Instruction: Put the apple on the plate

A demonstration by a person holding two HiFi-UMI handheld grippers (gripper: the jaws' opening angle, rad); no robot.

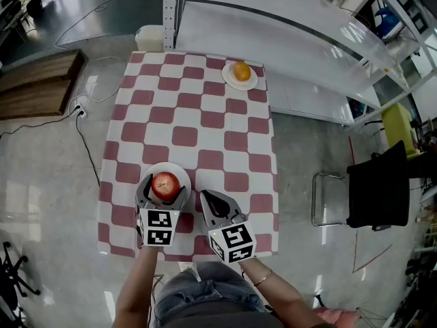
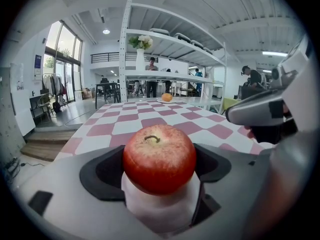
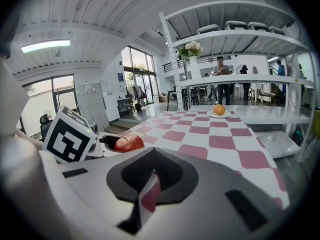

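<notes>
A red apple (image 1: 166, 183) (image 2: 159, 158) sits between the jaws of my left gripper (image 1: 164, 186) (image 2: 159, 170), whose dark pads press it on both sides. It is right over a white plate (image 1: 151, 169) (image 2: 160, 210) at the near left of the checked table (image 1: 205, 125); I cannot tell whether it touches the plate. My right gripper (image 1: 207, 197) (image 3: 149, 185) is just to the right of it, above the table's near edge, shut with nothing in it. The right gripper view shows the apple (image 3: 127, 143) at its left.
An orange (image 1: 241, 70) (image 3: 219, 109) lies on a small white plate (image 1: 240, 82) at the table's far right corner. White metal shelving (image 1: 287, 19) stands behind the table. A black chair (image 1: 379, 183) is on the right and a wooden platform (image 1: 37, 84) on the left.
</notes>
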